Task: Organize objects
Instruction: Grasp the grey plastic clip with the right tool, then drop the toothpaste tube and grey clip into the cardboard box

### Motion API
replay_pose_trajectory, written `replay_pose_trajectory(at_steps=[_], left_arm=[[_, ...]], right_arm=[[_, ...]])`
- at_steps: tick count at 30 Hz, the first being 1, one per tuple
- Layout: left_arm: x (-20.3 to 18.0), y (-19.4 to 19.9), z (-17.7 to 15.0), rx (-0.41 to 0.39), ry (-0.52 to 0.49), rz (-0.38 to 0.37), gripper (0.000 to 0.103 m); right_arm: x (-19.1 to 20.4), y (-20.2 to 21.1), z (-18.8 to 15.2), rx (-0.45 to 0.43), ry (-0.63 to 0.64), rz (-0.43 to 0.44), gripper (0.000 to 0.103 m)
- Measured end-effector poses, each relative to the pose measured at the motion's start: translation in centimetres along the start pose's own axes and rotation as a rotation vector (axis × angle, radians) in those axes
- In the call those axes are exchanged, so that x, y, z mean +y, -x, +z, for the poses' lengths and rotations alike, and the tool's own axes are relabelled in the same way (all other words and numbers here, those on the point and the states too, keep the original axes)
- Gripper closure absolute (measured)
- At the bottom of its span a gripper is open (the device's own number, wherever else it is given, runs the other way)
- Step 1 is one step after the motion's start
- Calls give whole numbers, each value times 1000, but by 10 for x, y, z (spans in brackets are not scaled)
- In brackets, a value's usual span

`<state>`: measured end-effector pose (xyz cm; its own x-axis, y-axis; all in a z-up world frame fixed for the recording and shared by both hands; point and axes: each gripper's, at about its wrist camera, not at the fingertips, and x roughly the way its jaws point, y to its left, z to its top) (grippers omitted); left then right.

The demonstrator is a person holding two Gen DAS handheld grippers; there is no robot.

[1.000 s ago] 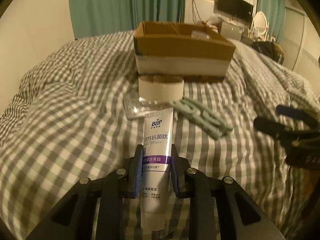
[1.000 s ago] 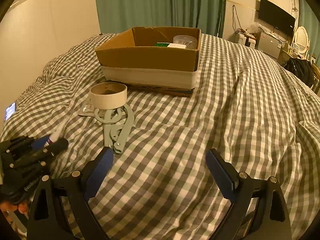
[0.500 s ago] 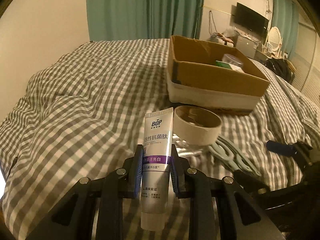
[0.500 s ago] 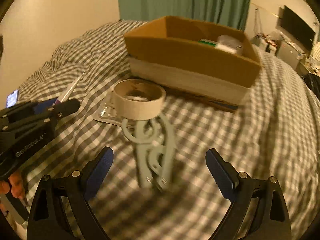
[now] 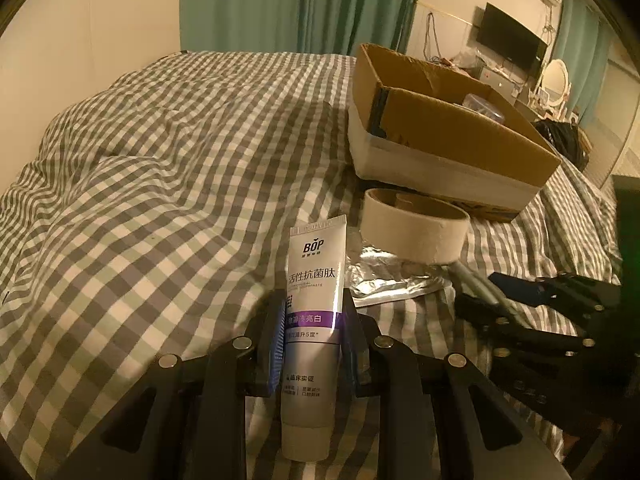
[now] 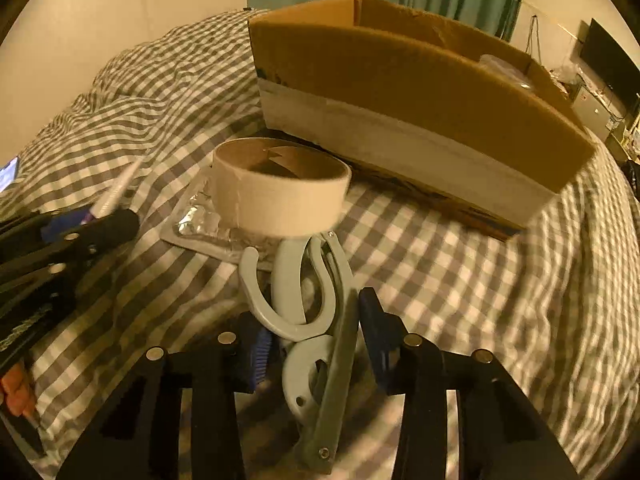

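Left wrist view, left to right. The left gripper point(image 5: 313, 344) was clamped on one toothpaste tube point(image 5: 313, 320), white and grey with a purple band, cap end toward the camera and crimped end pointing up and forward, held over the checked bedspread point(image 5: 160, 184). Right of the tube lay one silver foil blister pack point(image 5: 394, 280), flat on the bed, and one roll of beige tape point(image 5: 414, 226) sat on top of it. Behind the roll stood one open cardboard box point(image 5: 452, 140) with a white band round its base. Inside it a clear plastic container point(image 5: 482, 105) showed; the rest of the contents were hidden by the near wall. At the far right edge the right gripper point(image 5: 532, 300) was in view, low over the bed.

Right wrist view, left to right. The left gripper's black fingers point(image 6: 80, 236) came in from the left edge with the tube tip poking out. One person's fingertips point(image 6: 16, 396) showed at the lower left. The right gripper point(image 6: 316, 340) had its fingers narrowed around one grey-green plastic hanger clip point(image 6: 316, 332), lying on the bedspread just in front of the tape roll; the right blue pad looked to touch it, the left pad was blurred, so I cannot tell if the grip was fully closed. The clip's hooked end reached under the edge of the roll.
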<state>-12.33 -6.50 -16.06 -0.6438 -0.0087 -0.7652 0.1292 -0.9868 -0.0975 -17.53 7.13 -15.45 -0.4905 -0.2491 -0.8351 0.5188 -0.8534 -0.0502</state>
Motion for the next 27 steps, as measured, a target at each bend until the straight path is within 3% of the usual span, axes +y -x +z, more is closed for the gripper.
replay_pose_trajectory(at_steps=[2,3,4,16,21,27], left_arm=[[-2,2,0,-6,-8,3,79],[-4,4,-1,-10,-11,2,79],[-4,5,-1,-11,-11,3,79],[-37,46,-6,-45,-38,-14,79],[-56,81,28,-155,-51,-52,79],[-77,101,62,-218,-100,-77,79]], right_arm=[[-5,12,-5,-10,-17,15,67],[-6,17,-7,-13,-21,21,82],[-7,23,-9,-22,-25,31,87],[-14,98,-26,-146,-37,38,88],[-23,143,-17,-246,-47,23,91],[-29,163,-6,-294,-37,17,91]])
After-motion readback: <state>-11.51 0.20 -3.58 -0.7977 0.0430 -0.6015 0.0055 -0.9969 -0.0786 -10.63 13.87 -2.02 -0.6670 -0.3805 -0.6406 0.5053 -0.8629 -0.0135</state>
